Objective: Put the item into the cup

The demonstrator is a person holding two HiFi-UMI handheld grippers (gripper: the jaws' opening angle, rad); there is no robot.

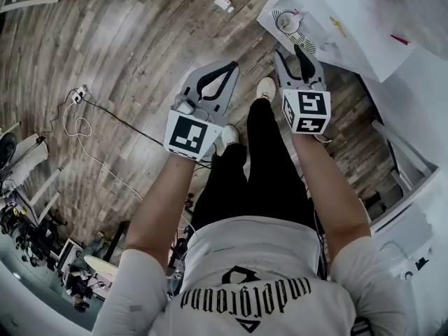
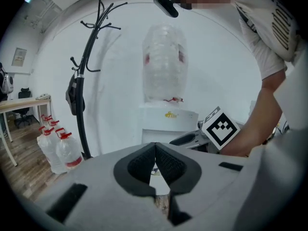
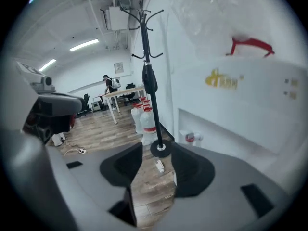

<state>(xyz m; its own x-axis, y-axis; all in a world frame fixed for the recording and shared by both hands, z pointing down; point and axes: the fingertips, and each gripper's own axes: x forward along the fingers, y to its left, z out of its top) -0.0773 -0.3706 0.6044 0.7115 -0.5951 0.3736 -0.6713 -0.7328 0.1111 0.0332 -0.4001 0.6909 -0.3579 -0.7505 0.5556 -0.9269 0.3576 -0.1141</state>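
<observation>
While the person stands over a wooden floor (image 1: 126, 40) with both arms stretched forward, the left gripper (image 1: 231, 67) is clenched on nothing; its own view shows the left gripper (image 2: 155, 146) with the two dark pads meeting at their tips and only bare gap below them; the right gripper (image 1: 292, 56) is released, and its own view shows the right gripper (image 3: 157, 153) with the jaws standing apart and only floorboards between them; a round white thing that looks like the cup (image 1: 287, 22) sits on a white sheet at the corner of the table (image 1: 420, 75), just beyond the right gripper's tips and touched by neither tool; which thing is the item I cannot tell; a water dispenser (image 2: 164, 114) topped by a clear jug stands ahead, with a black coat stand (image 2: 89, 57) to its left and spare bottles (image 2: 57, 148) on the floor near the stand's foot; a cable (image 1: 84, 128) loops across the boards.
</observation>
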